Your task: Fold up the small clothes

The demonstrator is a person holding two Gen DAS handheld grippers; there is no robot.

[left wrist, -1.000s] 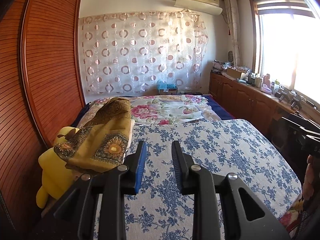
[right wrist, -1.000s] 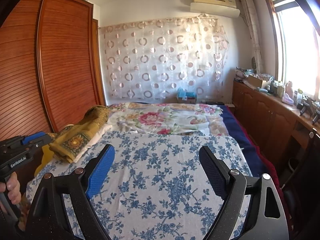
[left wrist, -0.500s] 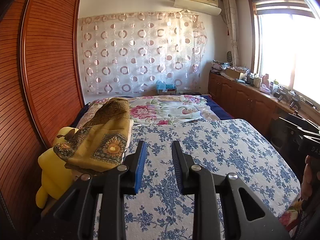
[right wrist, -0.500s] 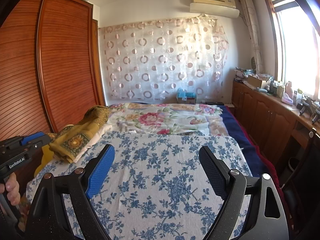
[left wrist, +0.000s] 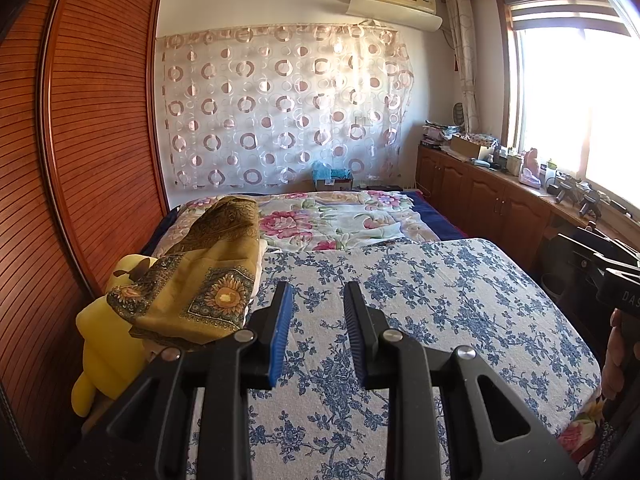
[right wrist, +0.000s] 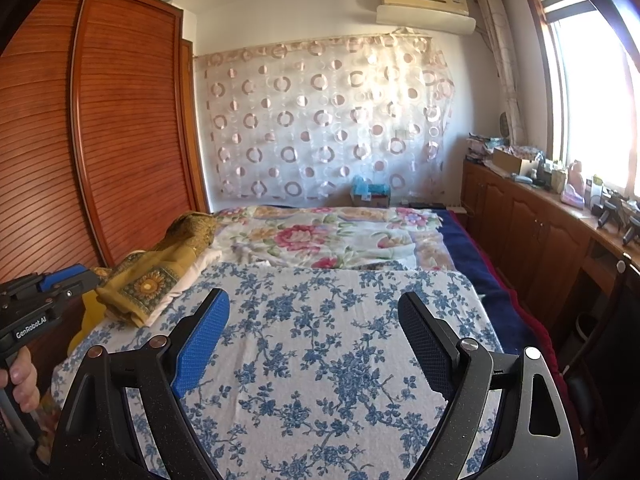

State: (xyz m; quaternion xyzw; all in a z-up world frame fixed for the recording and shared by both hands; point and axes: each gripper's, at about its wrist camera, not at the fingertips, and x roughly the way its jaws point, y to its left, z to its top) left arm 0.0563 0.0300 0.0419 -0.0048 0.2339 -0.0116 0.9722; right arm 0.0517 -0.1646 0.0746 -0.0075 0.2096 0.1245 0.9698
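above flat floral cloth [right wrist: 320,360], left gripper [left wrist: 316,304] and right gripper [right wrist: 312,312] gape empty.

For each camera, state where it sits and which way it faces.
Left wrist: on the left gripper, facing along the bed's blue-flowered white cover toward the circle-patterned sheer curtain; its narrowly parted fingers show, and the right hand at the right edge.
Right wrist: on the right gripper, facing the same way; its wide-open fingers show, and the left hand at the left edge.
Shared: cover, curtain, mustard patterned cloth, wooden slatted wardrobe.
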